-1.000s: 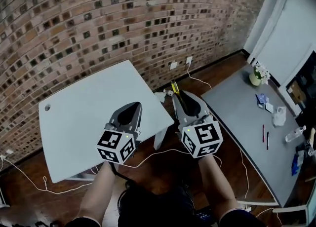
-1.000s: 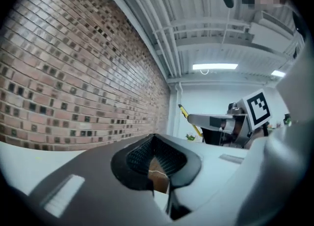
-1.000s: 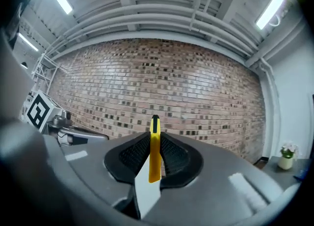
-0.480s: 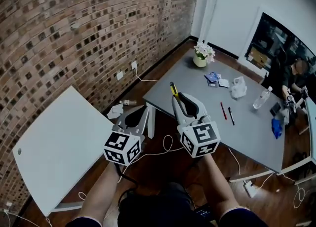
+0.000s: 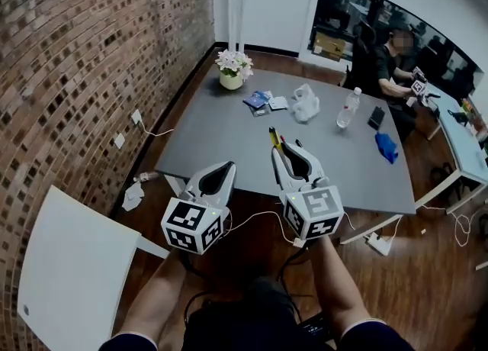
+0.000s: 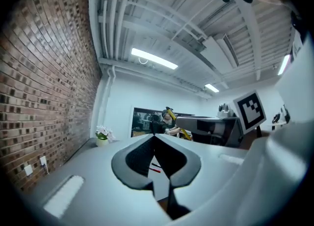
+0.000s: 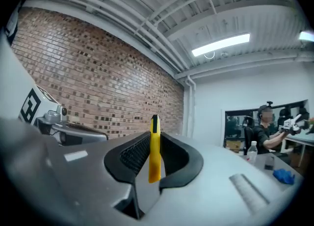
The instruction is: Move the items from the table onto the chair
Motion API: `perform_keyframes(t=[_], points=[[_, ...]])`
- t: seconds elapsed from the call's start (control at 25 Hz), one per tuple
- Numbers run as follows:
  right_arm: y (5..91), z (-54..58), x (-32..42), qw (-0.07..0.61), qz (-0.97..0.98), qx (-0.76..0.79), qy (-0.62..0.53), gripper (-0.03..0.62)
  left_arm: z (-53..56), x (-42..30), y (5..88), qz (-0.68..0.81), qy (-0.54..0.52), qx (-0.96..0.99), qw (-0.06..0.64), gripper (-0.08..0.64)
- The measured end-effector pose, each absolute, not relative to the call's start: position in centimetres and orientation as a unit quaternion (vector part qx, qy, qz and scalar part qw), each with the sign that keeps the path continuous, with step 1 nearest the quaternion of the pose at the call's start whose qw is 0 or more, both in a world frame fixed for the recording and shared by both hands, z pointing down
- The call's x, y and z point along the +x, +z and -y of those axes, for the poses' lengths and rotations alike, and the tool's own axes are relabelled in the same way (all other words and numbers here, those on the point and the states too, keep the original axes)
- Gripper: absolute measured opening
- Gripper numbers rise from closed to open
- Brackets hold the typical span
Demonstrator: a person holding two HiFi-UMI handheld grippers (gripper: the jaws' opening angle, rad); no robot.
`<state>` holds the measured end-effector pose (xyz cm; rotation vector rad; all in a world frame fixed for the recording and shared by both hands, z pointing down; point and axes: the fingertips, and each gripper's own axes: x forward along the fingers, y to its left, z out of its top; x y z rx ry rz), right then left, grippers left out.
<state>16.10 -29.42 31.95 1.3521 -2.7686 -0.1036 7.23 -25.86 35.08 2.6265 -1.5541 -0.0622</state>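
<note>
- Fig., head view: you stand at the near edge of the grey desk (image 5: 221,140), a gripper in each hand, both pointing level toward it.
- R gripper (image 5: 280,149): tongs closed on a yellow pen (image 5: 273,138). The pen's black tip sticks out past the jaws, over the near edge of the desk and off its surface.
- R gripper view: the yellow pen (image 7: 154,157) stands upright, pinched between the two pads; the R gripper (image 7: 154,132) carries nothing else.
- L gripper (image 5: 226,166): tongs narrow, tips meeting, nothing in them. In the L gripper view, the L gripper (image 6: 155,136) shows its tips touching with only desk behind.
- Flower pot (image 5: 232,75): far-left corner of the desk, white blooms.
- Blue packets (image 5: 258,101): toward the far edge, just right of the pot.
- White bag (image 5: 305,102): crumpled, beside the packets, mid-desk along the far edge.
- Water bottle (image 5: 348,107): upright, toward the far-right corner.
- Black phone (image 5: 377,117): flat, just right of the bottle.
- Blue cloth (image 5: 386,147): by the right edge, nearer you than the phone.
- Person (image 5: 393,67): seated beyond the far-right corner, apart from the desk.
- White tabletop (image 5: 72,265): lower left, well apart from the desk, against the brick wall (image 5: 76,52).
- Chair: can't tell which it is from these views.
</note>
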Motion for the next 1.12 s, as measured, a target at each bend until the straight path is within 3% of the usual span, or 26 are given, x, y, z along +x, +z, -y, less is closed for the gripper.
perform_keyframes(t=[0.56,1.12], points=[[38.5,38.3,30.5,0.091,0.851,0.518,0.012,0.063,35.8,19.6,39.1,0.439,0.013,0.896,0.071,0.012],[48.5,46.8,35.6,0.187,0.838,0.504,0.089,0.063,42.5,23.3,44.8,0.44,0.052,0.889,0.119,0.012]])
